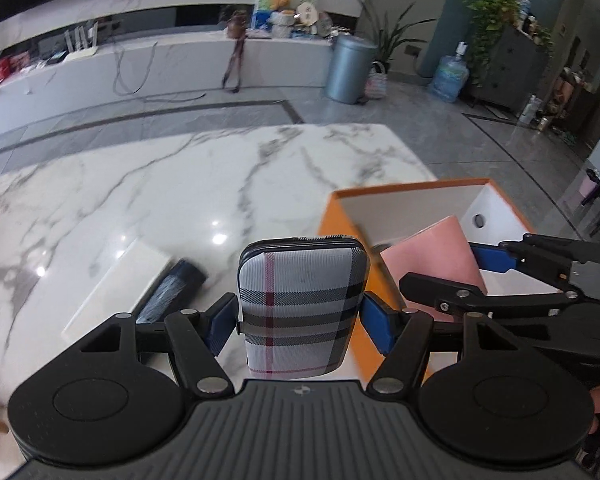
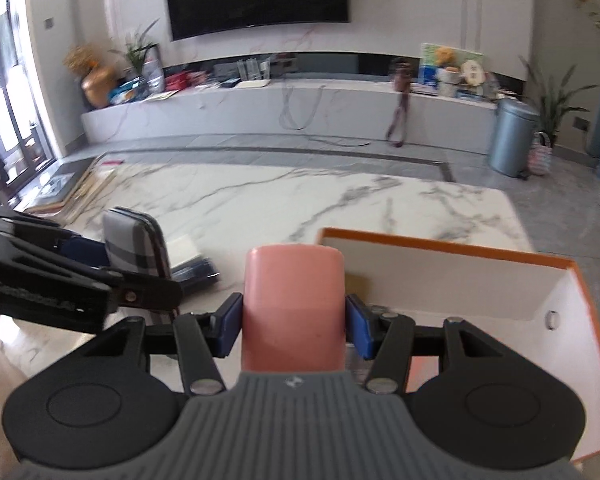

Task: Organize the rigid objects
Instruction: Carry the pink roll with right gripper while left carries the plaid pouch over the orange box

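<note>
Close wrist views, probably table-shared (image 1: 180, 184).

You see a plaid case (image 1: 300, 312), upright, lifted above the marble table (image 1: 180, 184). The pink case (image 2: 294, 312), also upright, sits over the near edge of the orange box (image 2: 580, 320), open and white inside.
</note>
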The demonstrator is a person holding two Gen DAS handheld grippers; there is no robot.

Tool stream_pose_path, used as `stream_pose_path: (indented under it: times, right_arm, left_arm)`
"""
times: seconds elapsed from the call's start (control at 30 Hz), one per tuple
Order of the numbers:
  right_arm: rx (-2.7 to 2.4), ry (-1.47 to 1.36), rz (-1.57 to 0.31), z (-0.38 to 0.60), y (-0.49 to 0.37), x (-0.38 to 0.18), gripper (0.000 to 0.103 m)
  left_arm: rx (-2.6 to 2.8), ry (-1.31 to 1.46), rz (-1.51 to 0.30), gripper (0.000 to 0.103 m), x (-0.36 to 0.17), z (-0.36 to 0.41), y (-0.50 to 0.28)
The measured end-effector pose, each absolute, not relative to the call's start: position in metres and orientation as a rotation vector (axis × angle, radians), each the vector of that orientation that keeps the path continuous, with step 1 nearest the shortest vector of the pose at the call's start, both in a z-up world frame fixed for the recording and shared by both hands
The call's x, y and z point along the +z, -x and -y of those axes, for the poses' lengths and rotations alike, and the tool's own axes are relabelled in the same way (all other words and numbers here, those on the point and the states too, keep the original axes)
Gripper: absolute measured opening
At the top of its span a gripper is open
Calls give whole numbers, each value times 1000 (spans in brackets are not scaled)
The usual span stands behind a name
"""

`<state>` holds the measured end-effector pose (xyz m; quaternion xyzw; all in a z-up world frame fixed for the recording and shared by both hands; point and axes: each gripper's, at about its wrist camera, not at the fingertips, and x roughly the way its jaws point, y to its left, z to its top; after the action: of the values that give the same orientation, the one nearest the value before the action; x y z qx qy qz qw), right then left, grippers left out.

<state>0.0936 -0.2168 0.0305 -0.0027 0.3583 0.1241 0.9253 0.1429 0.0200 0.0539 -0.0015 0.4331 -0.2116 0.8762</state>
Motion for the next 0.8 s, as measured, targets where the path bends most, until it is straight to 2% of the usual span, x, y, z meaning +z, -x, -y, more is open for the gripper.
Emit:
stream_pose_path:
  times: [0.27, 0.8]
  right_arm:
    - [135, -44, -747, 271, -94, 24, 55]
    - [-4, -80, -801, 340, -101, -6, 55]
  left_arm:
    - [-546, -36, -879, 77, 66, 43, -149]
    - [-667, 26, -1030, 77, 27, 116, -171]
